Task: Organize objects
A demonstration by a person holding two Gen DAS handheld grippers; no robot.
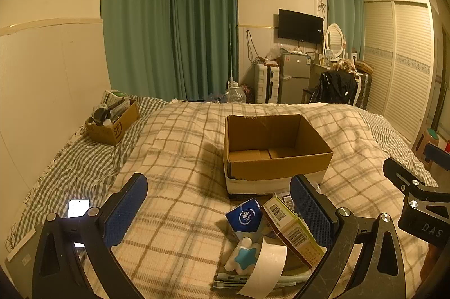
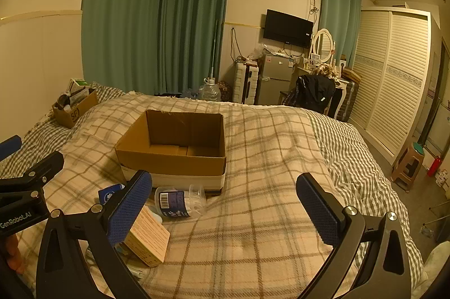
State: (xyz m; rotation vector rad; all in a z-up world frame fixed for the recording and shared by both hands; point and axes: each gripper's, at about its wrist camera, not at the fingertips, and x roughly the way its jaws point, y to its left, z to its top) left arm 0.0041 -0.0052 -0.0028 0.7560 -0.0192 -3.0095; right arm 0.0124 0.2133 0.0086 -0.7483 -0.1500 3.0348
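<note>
- While both hover over the bed (image 2: 267, 158), my left tongs (image 1: 219, 214) and right tongs (image 2: 225, 210) stand spread, gripping nothing.
- Cardboard box (image 1: 270, 152) sits open on the blanket (no contents visible).
- Clutter just before it: blue tissue pack (image 1: 246, 217), barcoded carton (image 1: 292, 231), clear jar (image 2: 180, 202).

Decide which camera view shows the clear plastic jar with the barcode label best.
The right wrist view: the jar lies in plain sight, on its side before the open cardboard box. In the left wrist view, only a sliver shows behind the gripper's finger.
</note>
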